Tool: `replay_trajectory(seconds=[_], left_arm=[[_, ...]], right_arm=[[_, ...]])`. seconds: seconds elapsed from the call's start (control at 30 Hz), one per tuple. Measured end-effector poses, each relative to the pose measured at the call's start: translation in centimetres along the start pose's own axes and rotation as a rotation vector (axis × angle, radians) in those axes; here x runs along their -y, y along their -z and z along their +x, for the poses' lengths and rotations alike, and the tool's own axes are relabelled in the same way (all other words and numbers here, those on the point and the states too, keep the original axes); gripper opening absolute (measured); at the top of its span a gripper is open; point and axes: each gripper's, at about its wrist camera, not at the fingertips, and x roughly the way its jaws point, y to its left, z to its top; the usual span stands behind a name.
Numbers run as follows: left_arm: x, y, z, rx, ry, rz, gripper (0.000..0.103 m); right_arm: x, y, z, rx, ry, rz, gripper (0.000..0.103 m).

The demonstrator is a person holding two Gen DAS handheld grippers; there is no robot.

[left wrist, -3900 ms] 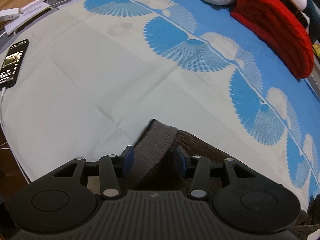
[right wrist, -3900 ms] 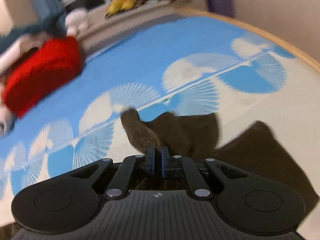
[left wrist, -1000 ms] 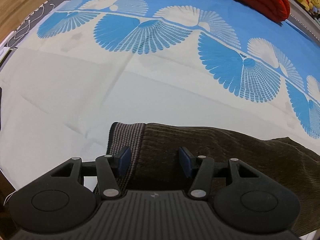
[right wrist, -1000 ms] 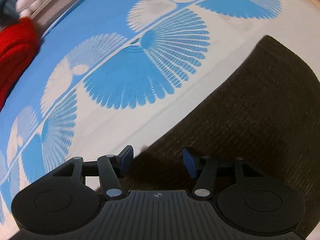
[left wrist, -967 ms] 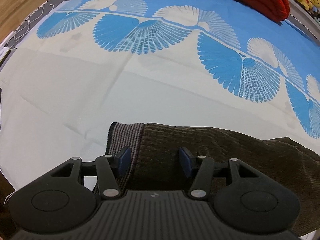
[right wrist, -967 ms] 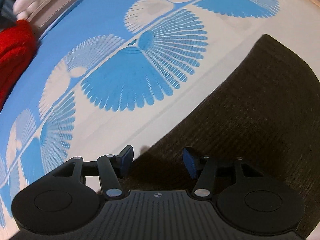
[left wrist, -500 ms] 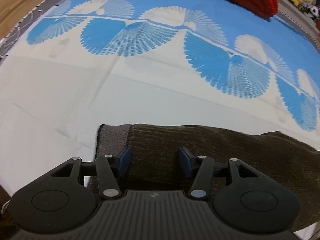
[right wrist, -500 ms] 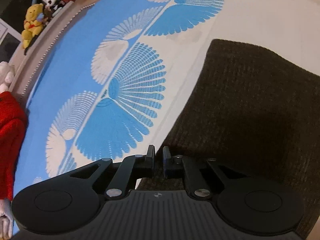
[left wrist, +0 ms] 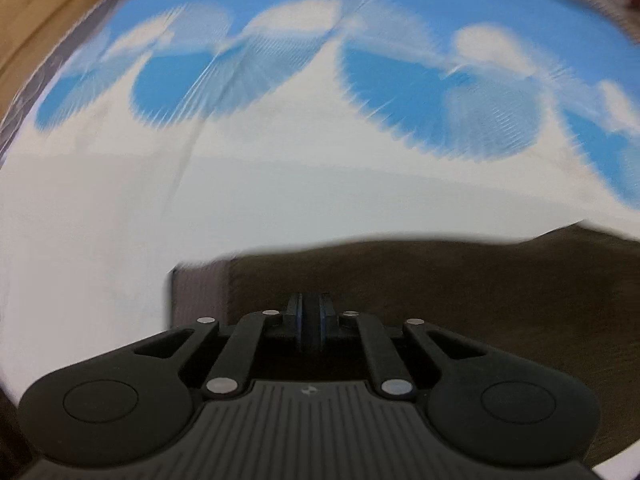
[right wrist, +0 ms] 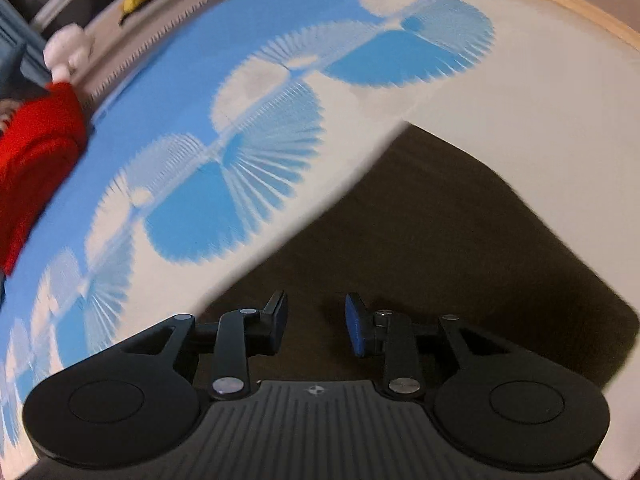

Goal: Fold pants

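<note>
The sheet (left wrist: 280,184) is wide, white near and blue far. The pants (right wrist: 460,248) lie flat on its near white part, folded once at least; more folding looks left. The left gripper (left wrist: 310,322) has just closed, pinching the pants by the waistband (left wrist: 198,292). The right gripper (right wrist: 316,324) has just been opening, spread over the pants with nothing held.

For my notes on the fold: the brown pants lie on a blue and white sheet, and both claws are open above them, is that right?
Not quite. The brown pants do lie on the blue and white sheet, and the right claw is open above them, having just been opening. But the left wrist view shows the left claw shut.
</note>
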Motion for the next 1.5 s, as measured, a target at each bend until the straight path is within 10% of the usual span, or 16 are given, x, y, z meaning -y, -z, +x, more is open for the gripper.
replay_trajectory(seconds=[0.13, 0.37, 0.67, 0.97, 1.03, 1.1, 1.2, 1.3, 1.5], left_arm=[[4.6, -0.4, -1.4, 0.038, 0.171, 0.040, 0.009], [16.9, 0.8, -1.8, 0.015, 0.420, 0.307, 0.009], [23.1, 1.6, 3.1, -0.028, 0.156, 0.430, 0.002], [23.4, 3.2, -1.3, 0.020, 0.282, 0.479, 0.025], [24.1, 4.5, -2.8, 0.018, 0.339, 0.538, 0.025], [24.9, 6.4, -4.0, -0.006, 0.429, 0.622, 0.029], [26.5, 10.5, -4.0, -0.099, 0.527, 0.816, 0.036], [27.9, 15.3, -3.3, -0.088, 0.417, 1.050, 0.036], [26.8, 13.9, -8.6, 0.054, 0.373, 0.862, 0.043]], right_arm=[[4.0, 1.0, -0.1, -0.079, 0.075, -0.063, 0.034], [11.5, 1.7, -2.8, -0.042, 0.136, 0.060, 0.002], [14.2, 2.6, -5.0, -0.012, 0.087, 0.119, 0.000], [15.0, 2.9, -6.8, 0.033, 0.078, 0.194, 0.004], [14.9, 3.0, -7.5, 0.054, 0.091, 0.225, 0.012], [14.7, 3.1, -8.3, 0.090, 0.123, 0.260, 0.048], [14.8, 3.2, -8.7, 0.115, 0.142, 0.297, 0.055], [15.7, 3.7, -7.1, 0.046, 0.123, 0.366, 0.058], [16.8, 4.3, -5.1, 0.013, 0.117, 0.524, 0.059]])
